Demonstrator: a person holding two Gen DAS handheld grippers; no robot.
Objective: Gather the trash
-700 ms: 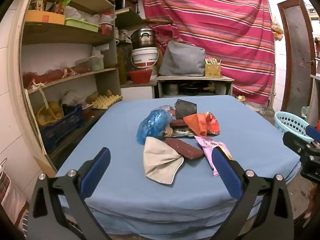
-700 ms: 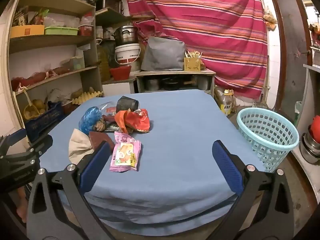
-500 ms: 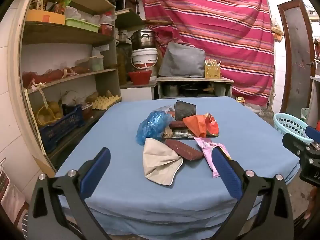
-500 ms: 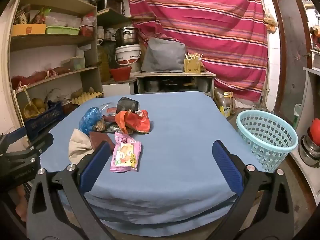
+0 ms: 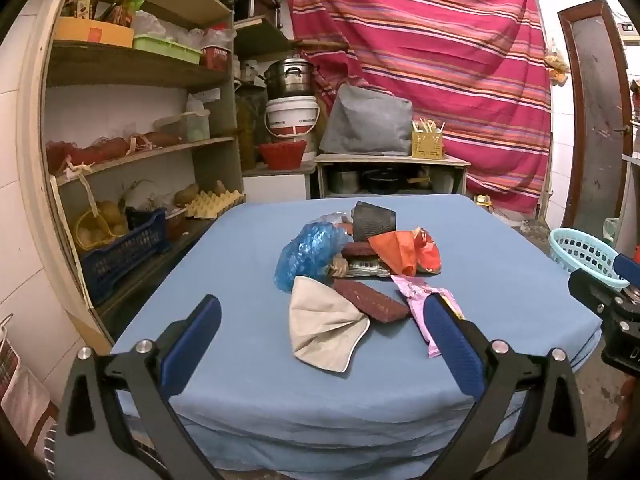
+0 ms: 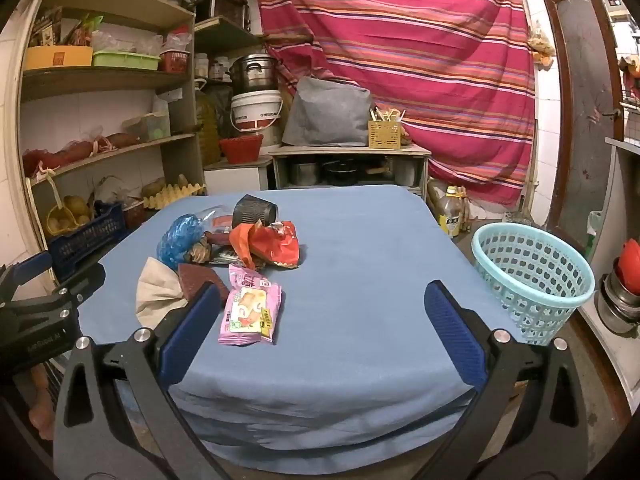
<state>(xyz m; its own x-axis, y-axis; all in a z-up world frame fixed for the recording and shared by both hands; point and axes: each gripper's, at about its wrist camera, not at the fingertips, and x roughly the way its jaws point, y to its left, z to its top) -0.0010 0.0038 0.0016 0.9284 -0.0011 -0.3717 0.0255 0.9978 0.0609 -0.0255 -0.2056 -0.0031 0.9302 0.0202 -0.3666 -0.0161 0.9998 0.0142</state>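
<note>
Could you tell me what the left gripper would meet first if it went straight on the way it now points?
Probably the beige cloth, the nearest piece of the trash pile on the blue table. The left gripper is open and empty, though depth is hard to judge.

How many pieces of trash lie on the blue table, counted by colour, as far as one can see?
Blue: 1, plastic bag
Beige: 1, cloth piece
Dark red: 1, flat block
Pink: 1, snack packet
Orange-red: 1, crumpled wrapper
Black: 1, cup
Total: 6 clearly visible; smaller pieces beneath are hidden.
</note>
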